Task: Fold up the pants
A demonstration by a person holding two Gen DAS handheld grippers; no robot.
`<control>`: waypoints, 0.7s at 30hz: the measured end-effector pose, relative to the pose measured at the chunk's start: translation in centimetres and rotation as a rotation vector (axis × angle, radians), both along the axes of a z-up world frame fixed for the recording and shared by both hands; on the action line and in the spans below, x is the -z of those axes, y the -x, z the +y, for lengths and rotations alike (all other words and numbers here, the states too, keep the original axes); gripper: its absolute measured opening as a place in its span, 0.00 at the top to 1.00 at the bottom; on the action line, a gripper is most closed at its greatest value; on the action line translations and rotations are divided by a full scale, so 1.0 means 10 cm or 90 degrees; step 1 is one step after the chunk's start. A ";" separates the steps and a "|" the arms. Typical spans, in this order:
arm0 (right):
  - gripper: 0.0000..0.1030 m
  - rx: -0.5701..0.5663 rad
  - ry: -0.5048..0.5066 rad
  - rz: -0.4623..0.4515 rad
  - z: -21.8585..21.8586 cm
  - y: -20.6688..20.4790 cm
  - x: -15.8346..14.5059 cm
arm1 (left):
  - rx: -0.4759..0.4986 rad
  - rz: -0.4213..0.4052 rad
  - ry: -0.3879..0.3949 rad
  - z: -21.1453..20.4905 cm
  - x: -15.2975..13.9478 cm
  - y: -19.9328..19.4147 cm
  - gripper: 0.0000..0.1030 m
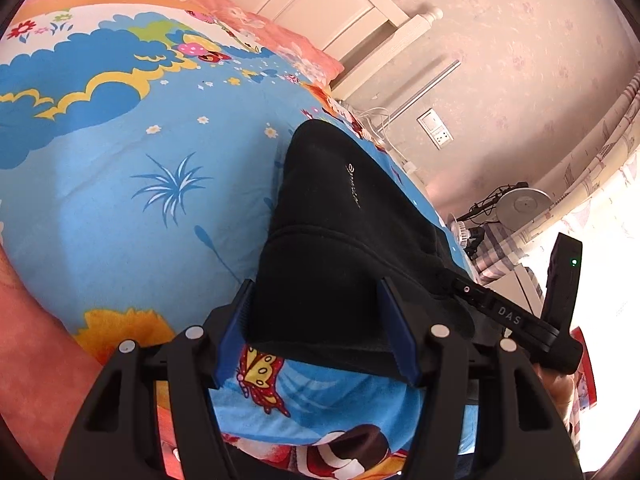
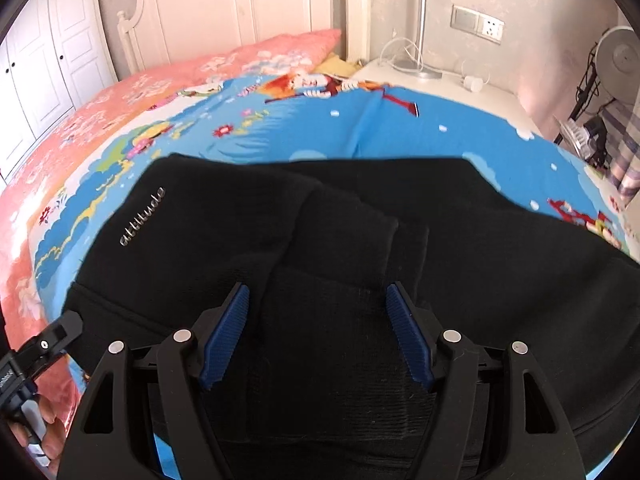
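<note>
- Nearest the lens in the left wrist view, the left gripper stands with its blue pads spread wide, one each side of a near corner of the black pants; cloth lies between them, but they are released, not pinching it.
- In the right wrist view the right gripper is likewise spread wide, its blue pads hovering over the ribbed band of the pants (whether the tips touch the cloth I cannot tell).
- The pants lie on the bed, toward its near edge, resting on the blue cartoon-print sheet, with the right-hand side of the bed close by.
- As a judgement, the folding is well along: the cloth sits as a compact stack, with overlapping layers and fold edges showing in the middle of the right wrist view. What remains may be a last fold or a smoothing (the far layers look slightly uneven).
- The bundle's long axis appears to run across the bed, side to side in the right wrist view; the panel with the printed word "attitude" sits at its left end, lettering slanting away toward the headboard.
- Farthest off, the pink pillow lies at the head edge of the bed, well apart from the pants.
</note>
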State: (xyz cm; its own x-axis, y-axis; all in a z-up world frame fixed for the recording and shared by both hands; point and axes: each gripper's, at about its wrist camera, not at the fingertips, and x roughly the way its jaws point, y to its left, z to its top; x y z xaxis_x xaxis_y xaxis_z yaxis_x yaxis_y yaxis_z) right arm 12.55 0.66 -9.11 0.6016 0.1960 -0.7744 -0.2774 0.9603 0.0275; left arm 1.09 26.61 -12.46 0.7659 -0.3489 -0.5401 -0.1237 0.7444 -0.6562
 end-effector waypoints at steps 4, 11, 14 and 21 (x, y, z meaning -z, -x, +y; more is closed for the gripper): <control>0.29 0.000 0.009 0.003 0.00 -0.01 0.09 | 0.005 0.004 -0.013 -0.02 -0.01 -0.01 0.40; 0.26 -0.006 0.019 0.002 0.02 0.01 0.16 | 0.006 0.011 0.011 0.02 -0.03 -0.01 0.47; 0.25 -0.006 0.014 0.005 0.01 0.00 0.17 | 0.005 0.019 0.013 0.03 -0.03 -0.03 0.43; 0.25 -0.008 0.015 0.002 0.02 0.01 0.18 | 0.008 0.046 0.007 -0.03 -0.02 -0.10 0.41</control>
